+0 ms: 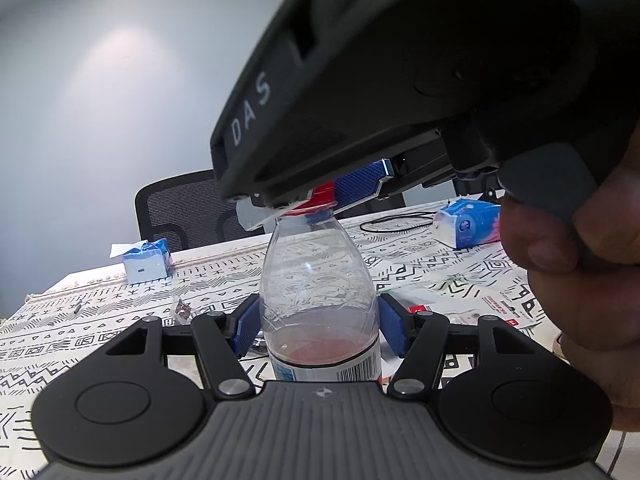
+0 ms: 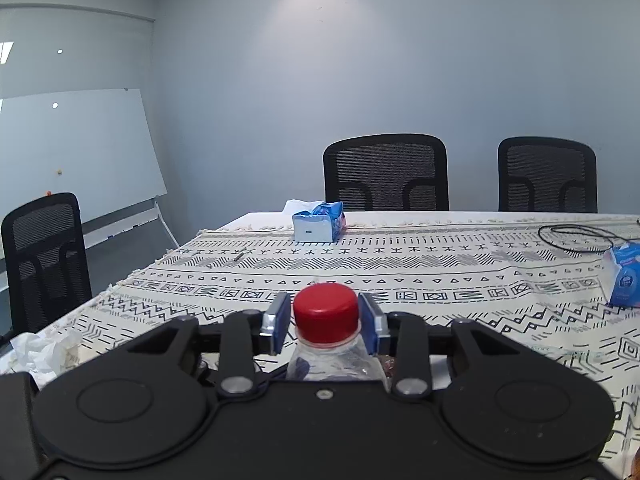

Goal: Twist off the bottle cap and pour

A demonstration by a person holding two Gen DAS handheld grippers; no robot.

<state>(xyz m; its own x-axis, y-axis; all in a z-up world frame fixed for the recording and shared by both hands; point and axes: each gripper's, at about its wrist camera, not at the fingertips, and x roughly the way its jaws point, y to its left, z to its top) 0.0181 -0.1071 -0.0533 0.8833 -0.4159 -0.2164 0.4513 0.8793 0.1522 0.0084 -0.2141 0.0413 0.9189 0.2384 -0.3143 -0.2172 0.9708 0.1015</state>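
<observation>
Two grippers work one bottle [image 1: 320, 292], which stands upright on the counter [image 2: 440, 264] w/ a patterned cloth. Left gripper [image 1: 320, 324] is clenched on the clear body, pads pressed against both sides just above the label. Right gripper [image 2: 326, 320] brackets the red cap [image 2: 326, 312] from above; a narrow gap shows at each pad, so it reads as not yet closed on the cap.

Handling, est.: bottle is thin clear plastic, approx. a quarter full of reddish liquid, so light and bottom-weighted. Wall is soft and creased; hard squeeze will dent it and may push liquid up once the cap is off. Hold at the lower body near the label, where the wall is stiffest. Cap is small, rigid, ribbed; grip it square across its sides, not on the neck ring below. Smooth plastic may slip in the pads under torque, so keep the body hold firm during the twist.
</observation>
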